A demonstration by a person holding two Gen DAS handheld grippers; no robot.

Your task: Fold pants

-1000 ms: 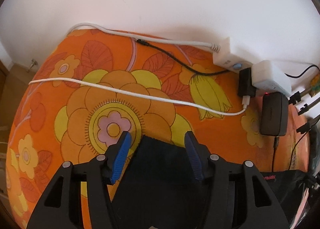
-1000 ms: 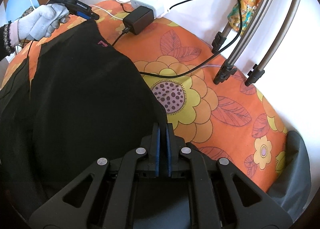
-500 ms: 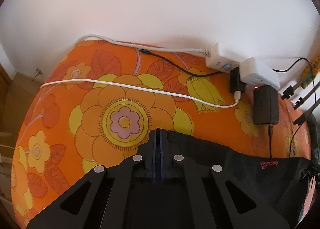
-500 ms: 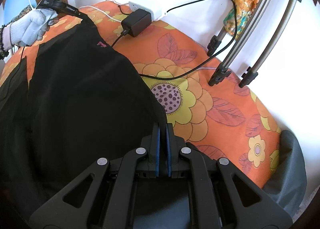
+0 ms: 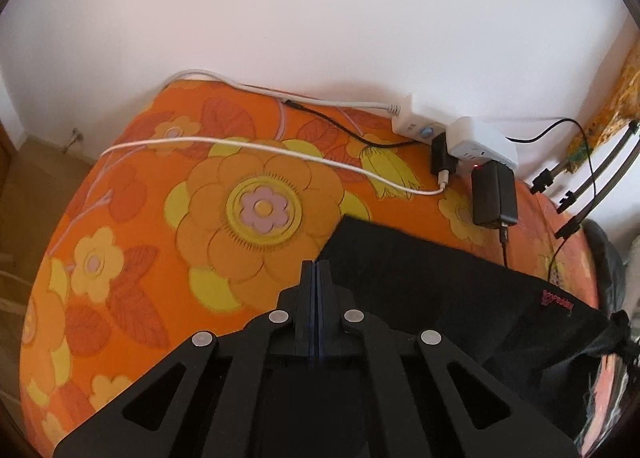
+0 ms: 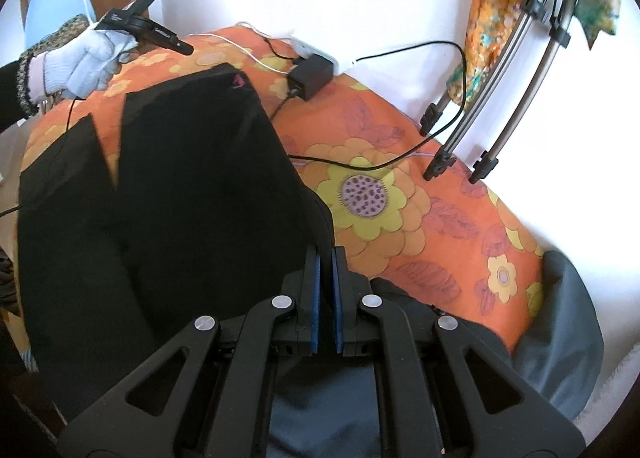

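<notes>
Black pants [image 6: 180, 194] lie spread on the orange flowered sheet [image 6: 400, 218], with a small pink logo near the far hem. In the left wrist view the pants' hem corner [image 5: 420, 278] lies just right of my left gripper [image 5: 317, 274], whose jaws are shut with nothing between them. My left gripper also shows in the right wrist view [image 6: 184, 48], lifted above the far hem. My right gripper [image 6: 327, 258] is shut on the pants' near right edge.
A white power strip [image 5: 452, 138] with a black adapter [image 5: 494, 198] and white and black cables [image 5: 260, 146] lies along the white wall. Metal stand legs [image 6: 472, 138] rest on the bed's right. A grey cloth [image 6: 568, 330] lies at the near right corner.
My left gripper shut, then came away from the hem corner and lifted up and to the left. The hem now lies flat on the sheet. My right gripper stays shut on the pants.
</notes>
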